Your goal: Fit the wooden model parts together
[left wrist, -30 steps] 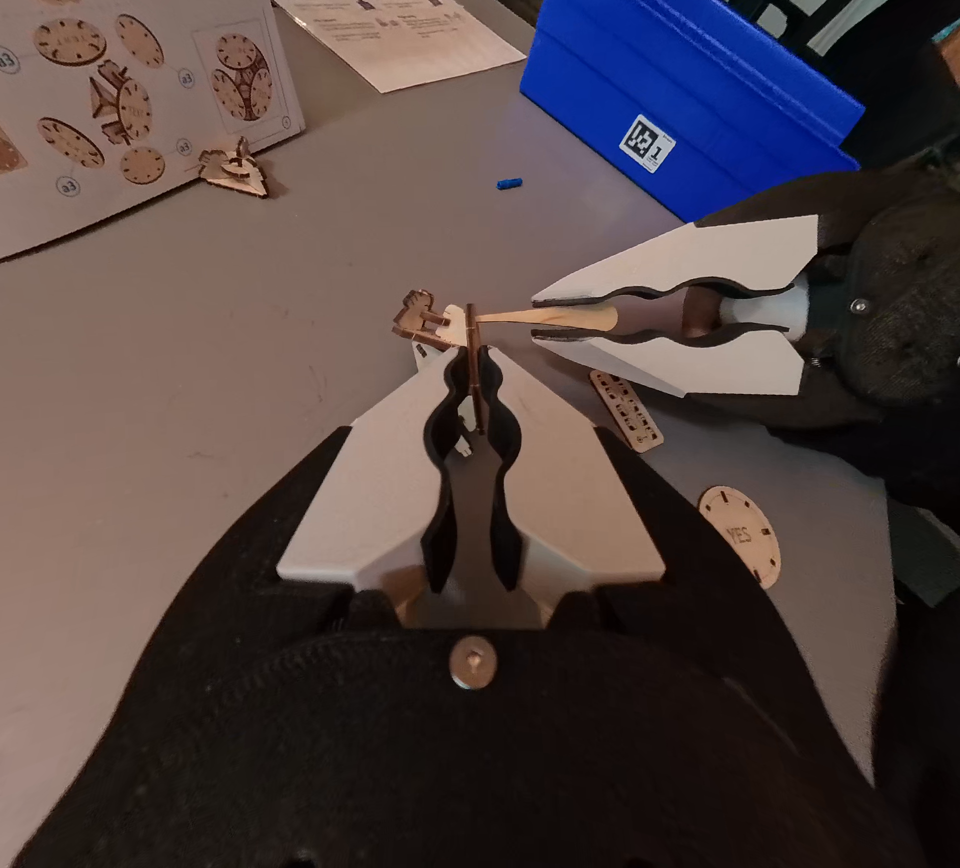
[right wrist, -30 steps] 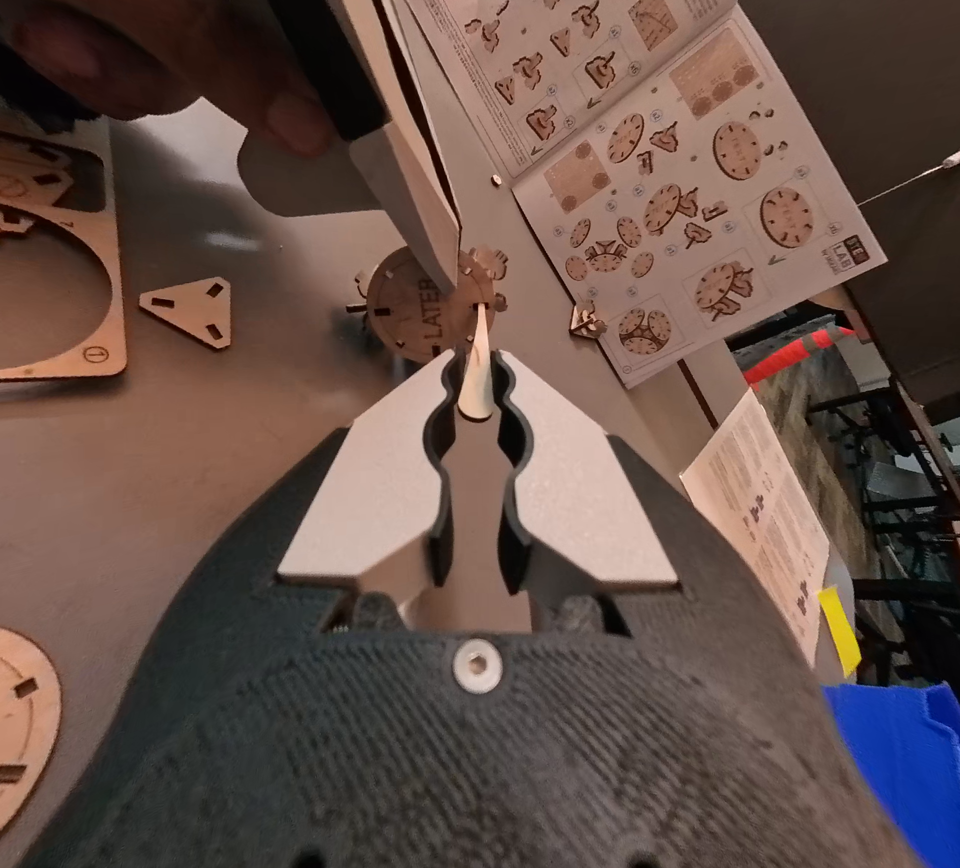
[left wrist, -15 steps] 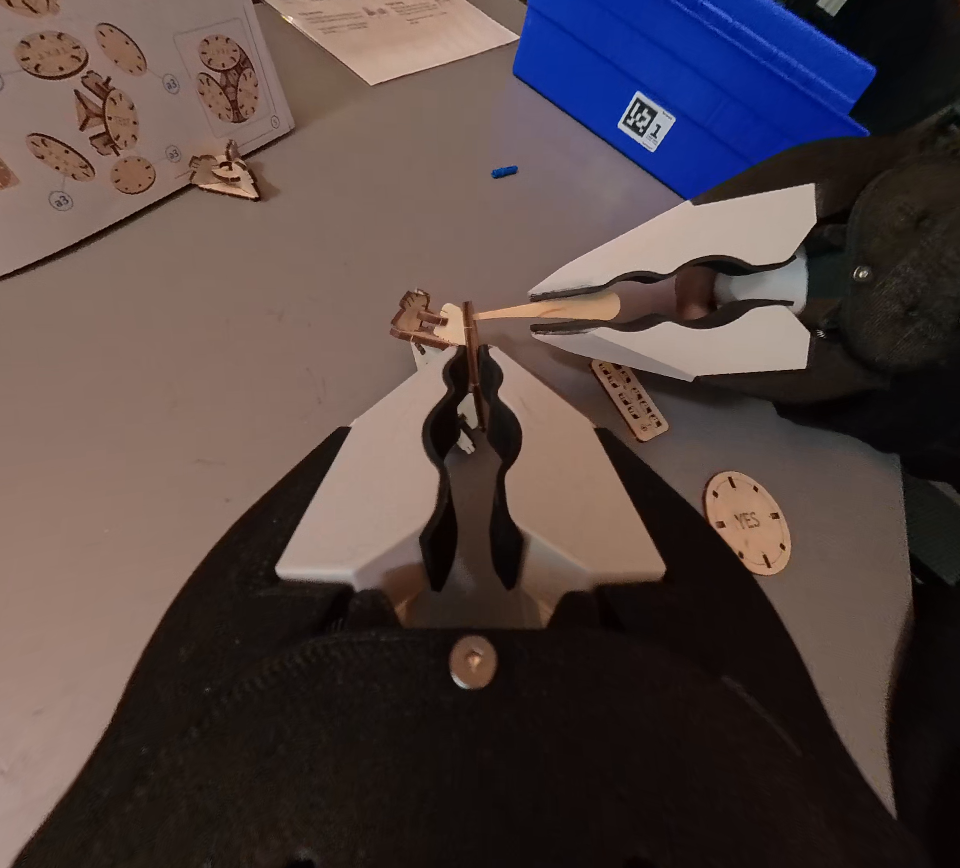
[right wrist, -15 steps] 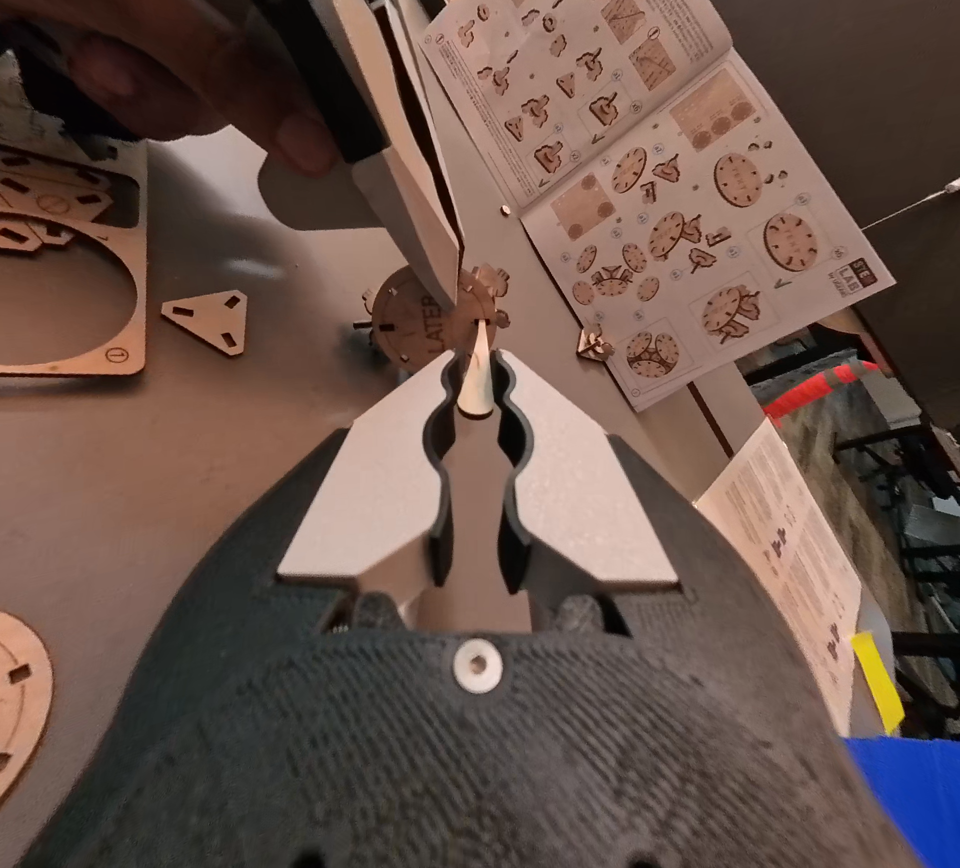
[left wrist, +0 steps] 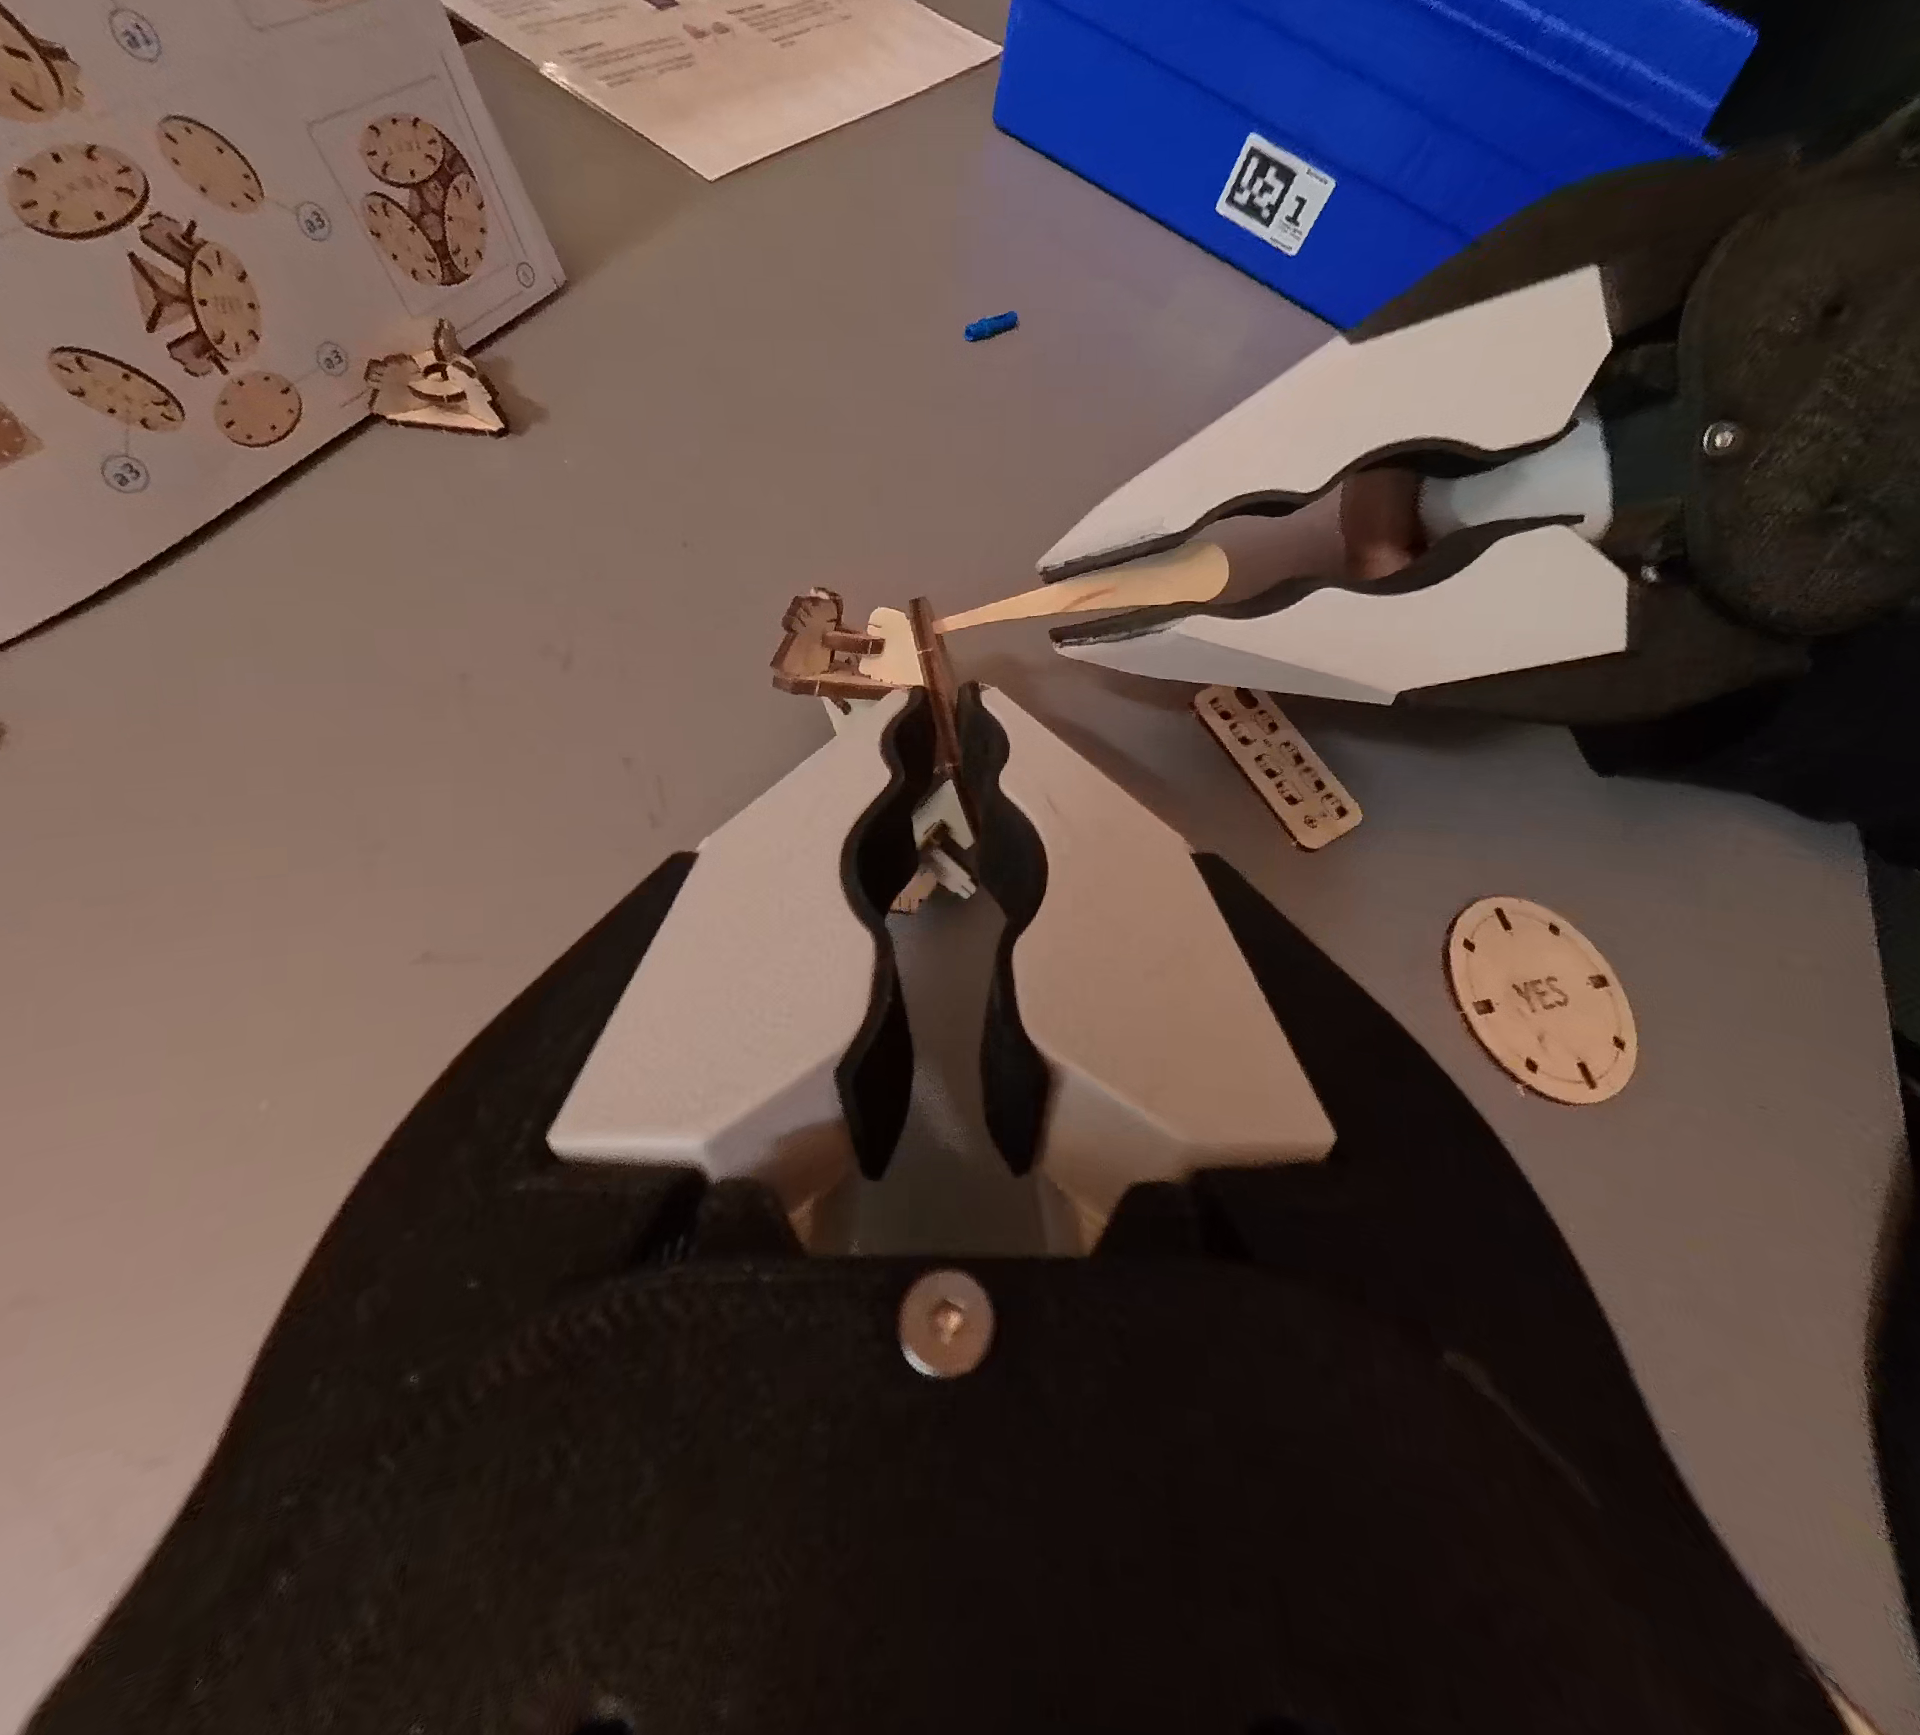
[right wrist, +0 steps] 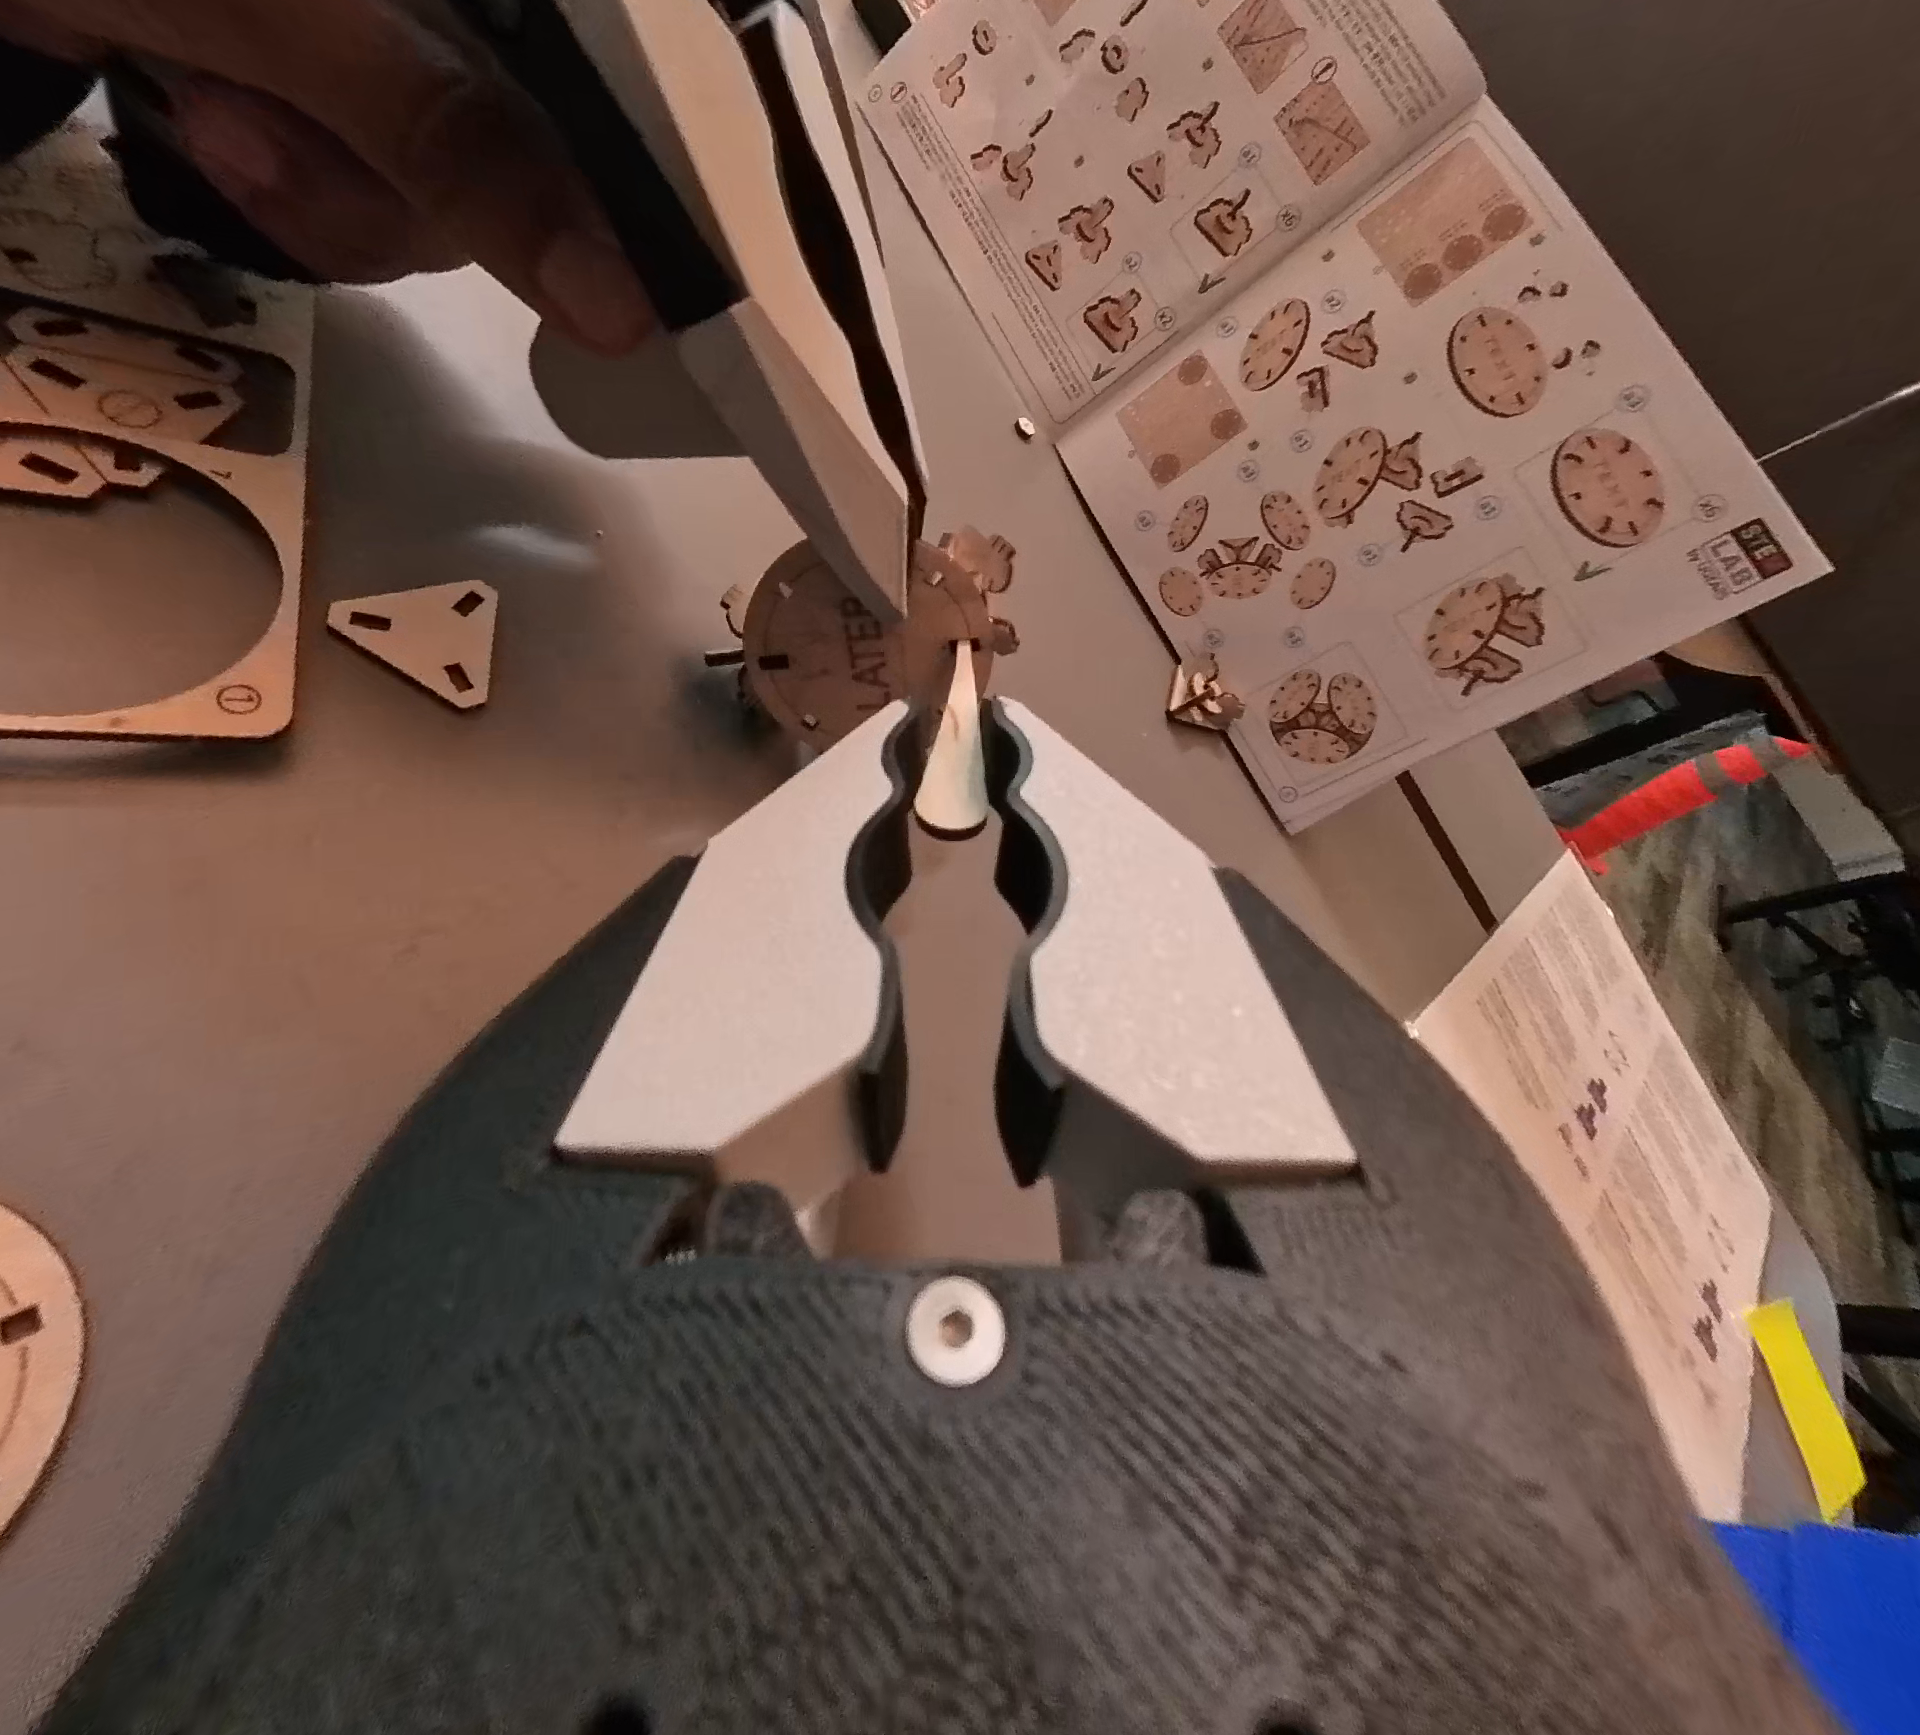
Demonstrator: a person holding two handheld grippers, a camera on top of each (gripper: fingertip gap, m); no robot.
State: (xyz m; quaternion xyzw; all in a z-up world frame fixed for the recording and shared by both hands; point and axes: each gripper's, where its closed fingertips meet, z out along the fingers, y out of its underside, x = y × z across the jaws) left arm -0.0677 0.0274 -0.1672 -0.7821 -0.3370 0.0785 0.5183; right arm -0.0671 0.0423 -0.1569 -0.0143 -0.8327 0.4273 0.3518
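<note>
My left gripper (left wrist: pixel 940 698) is shut on a round wooden disc (left wrist: pixel 932 677), seen edge-on, with small wooden parts (left wrist: pixel 821 657) fixed to its far side. In the right wrist view the disc (right wrist: pixel 821 636) faces me, with the left gripper (right wrist: pixel 902 579) clamped on its upper edge and a hand behind it. My right gripper (right wrist: pixel 951 729) is shut on a pale tapered wooden pointer (right wrist: pixel 954 750). The pointer's thin tip touches the disc's middle. In the left wrist view the right gripper (left wrist: pixel 1047 603) comes in from the right with the pointer (left wrist: pixel 1101 594).
On the grey table (left wrist: pixel 312 802) lie a blue bin (left wrist: pixel 1351 75), an open instruction booklet (right wrist: pixel 1351 335), a paper sheet (left wrist: pixel 675 2), a small triangular wooden assembly (left wrist: pixel 436 392), a loose wooden disc (left wrist: pixel 1541 999), a slotted strip (left wrist: pixel 1276 766), a triangle plate (right wrist: pixel 421 641) and a cut-out wooden sheet (right wrist: pixel 156 542). Between my left fingertips and the triangle plate (right wrist: pixel 421 641) there is roughly 9 cm.
Both grippers keep their hold. The pair has shifted slightly over the table, and the pointer's tip stays at the disc's middle.
</note>
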